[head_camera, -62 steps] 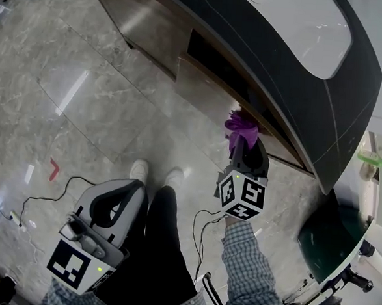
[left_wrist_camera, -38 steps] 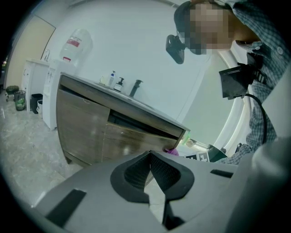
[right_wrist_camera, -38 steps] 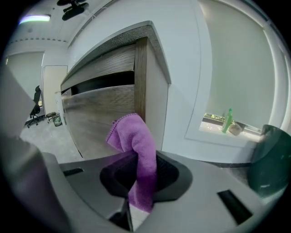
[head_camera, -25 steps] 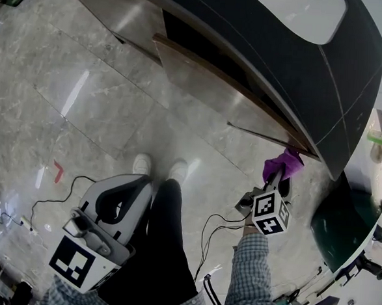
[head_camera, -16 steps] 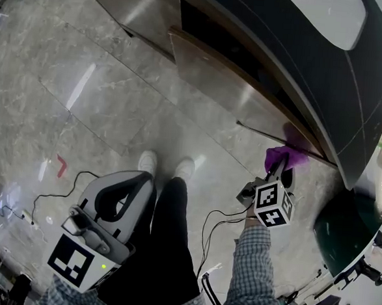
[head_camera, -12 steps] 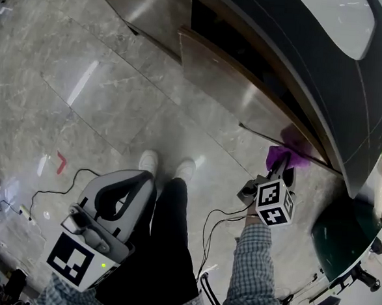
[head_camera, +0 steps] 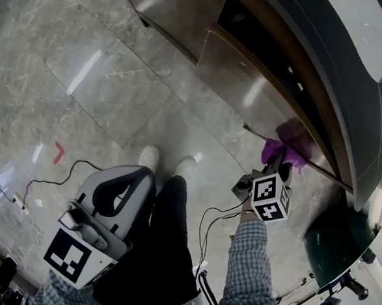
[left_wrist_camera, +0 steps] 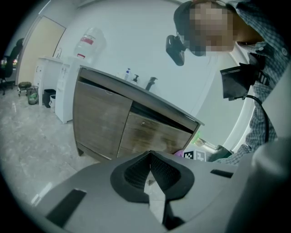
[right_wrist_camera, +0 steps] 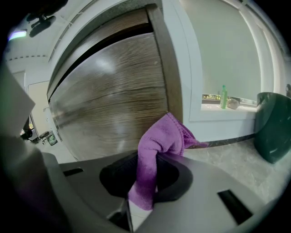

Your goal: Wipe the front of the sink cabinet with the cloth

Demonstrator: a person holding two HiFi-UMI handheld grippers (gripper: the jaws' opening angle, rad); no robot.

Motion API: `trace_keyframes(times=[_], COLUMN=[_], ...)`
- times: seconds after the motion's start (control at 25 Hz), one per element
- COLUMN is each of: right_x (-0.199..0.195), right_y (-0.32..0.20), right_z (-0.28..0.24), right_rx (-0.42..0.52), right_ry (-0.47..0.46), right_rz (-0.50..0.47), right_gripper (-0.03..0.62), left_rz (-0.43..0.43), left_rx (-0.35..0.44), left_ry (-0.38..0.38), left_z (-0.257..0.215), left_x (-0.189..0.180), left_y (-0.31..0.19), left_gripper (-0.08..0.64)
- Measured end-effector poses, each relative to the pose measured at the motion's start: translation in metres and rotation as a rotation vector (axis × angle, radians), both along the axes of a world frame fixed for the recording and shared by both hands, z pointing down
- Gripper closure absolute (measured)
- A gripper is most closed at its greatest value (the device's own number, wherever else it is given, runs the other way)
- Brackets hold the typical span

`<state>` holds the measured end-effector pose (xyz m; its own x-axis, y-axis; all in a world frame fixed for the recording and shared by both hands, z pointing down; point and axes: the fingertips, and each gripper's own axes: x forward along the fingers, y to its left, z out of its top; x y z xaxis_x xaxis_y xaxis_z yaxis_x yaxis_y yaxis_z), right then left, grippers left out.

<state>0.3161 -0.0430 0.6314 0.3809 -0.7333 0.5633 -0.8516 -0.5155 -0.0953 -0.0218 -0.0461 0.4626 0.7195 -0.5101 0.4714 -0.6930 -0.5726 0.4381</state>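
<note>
My right gripper [head_camera: 279, 162] [right_wrist_camera: 146, 175] is shut on a purple cloth [head_camera: 279, 150] [right_wrist_camera: 159, 145]. The cloth's free end is bunched against the lower right corner of the wood-grain sink cabinet front [head_camera: 247, 97] [right_wrist_camera: 109, 95], near its right edge. A dark counter [head_camera: 339, 81] overhangs the cabinet. My left gripper [head_camera: 119, 196] [left_wrist_camera: 150, 175] hangs low at the left of the person's legs, jaws closed on nothing, far from the cabinet [left_wrist_camera: 127, 123].
A dark green bin [head_camera: 338, 247] [right_wrist_camera: 273, 125] stands right of the cabinet. A green bottle [right_wrist_camera: 223, 97] sits on a ledge behind. Cables [head_camera: 45, 184] trail over the marble floor by the person's white shoes [head_camera: 167, 163]. A water dispenser [left_wrist_camera: 68, 77] stands left of the cabinet.
The right gripper carried the cloth from the middle of the cabinet front to its lower right corner and has held there for the last half second. The left gripper stayed put.
</note>
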Motion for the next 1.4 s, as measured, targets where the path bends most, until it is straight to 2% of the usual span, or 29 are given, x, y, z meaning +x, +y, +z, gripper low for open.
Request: trace_keyframes(times=[0.08, 0.2, 0.32, 0.72, 1.12, 1.4], right_x=[-0.015, -0.038, -0.060, -0.125, -0.204, -0.262], right_y=[-0.010, -0.025, -0.041, -0.084, -0.137, -0.171], right_z=[0.003, 0.003, 0.001, 0.003, 0.000, 0.003], right_rx=[-0.001, -0.001, 0.015, 0.025, 0.040, 0.074], right_ry=[0.001, 0.007, -0.014, -0.054, -0.054, -0.132], right_rz=[-0.029, -0.089, -0.108, -0.200, -0.379, -0.499], right_gripper=[0.515, 0.515, 0.515, 0.515, 0.515, 0.515], left_rz=[-0.012, -0.030, -0.056, -0.121, -0.243, -0.303], left_rx=[-0.012, 0.014, 0.016, 0.007, 0.026, 0.035], left_ry=[-0.004, 0.015, 0.028, 0.002, 0.027, 0.012], left_z=[0.005, 0.001, -0.002, 0.003, -0.004, -0.003], left_x=[-0.007, -0.013, -0.019, -0.057, -0.097, -0.124], left_y=[0.001, -0.005, -0.007, -0.013, -0.027, -0.023], left_gripper=[0.549, 0.549, 0.549, 0.549, 0.549, 0.549])
